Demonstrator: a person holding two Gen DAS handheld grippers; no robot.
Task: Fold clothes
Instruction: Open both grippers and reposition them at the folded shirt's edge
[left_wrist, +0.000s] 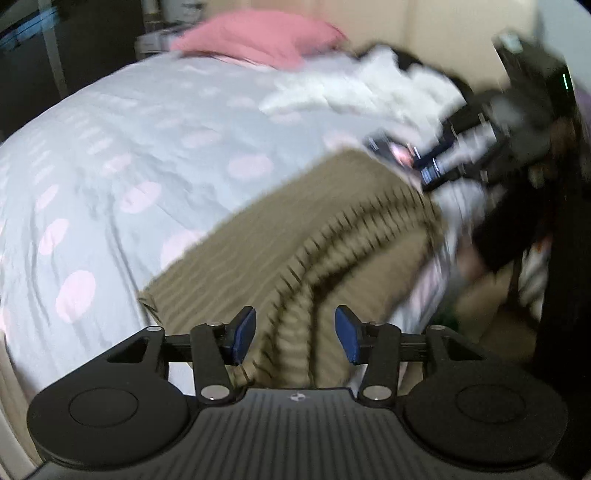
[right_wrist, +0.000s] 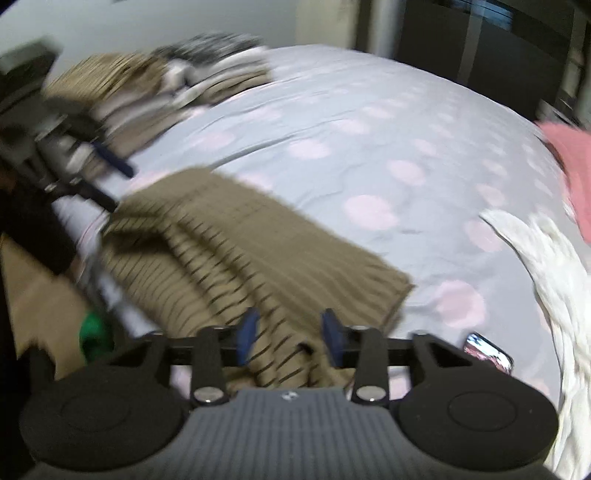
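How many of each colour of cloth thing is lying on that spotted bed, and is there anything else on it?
Tan striped garment spread flat: 1
Pile of tan and grey clothes: 1
White garment: 1
Pink cloth, too blurred to tell if pillow or clothing: 1
Phone: 1
Total: 5 on the bed

A home bedroom: bed (right_wrist: 369, 122) with dotted grey cover, pink pillow (left_wrist: 258, 35), loose clothes (left_wrist: 369, 88).
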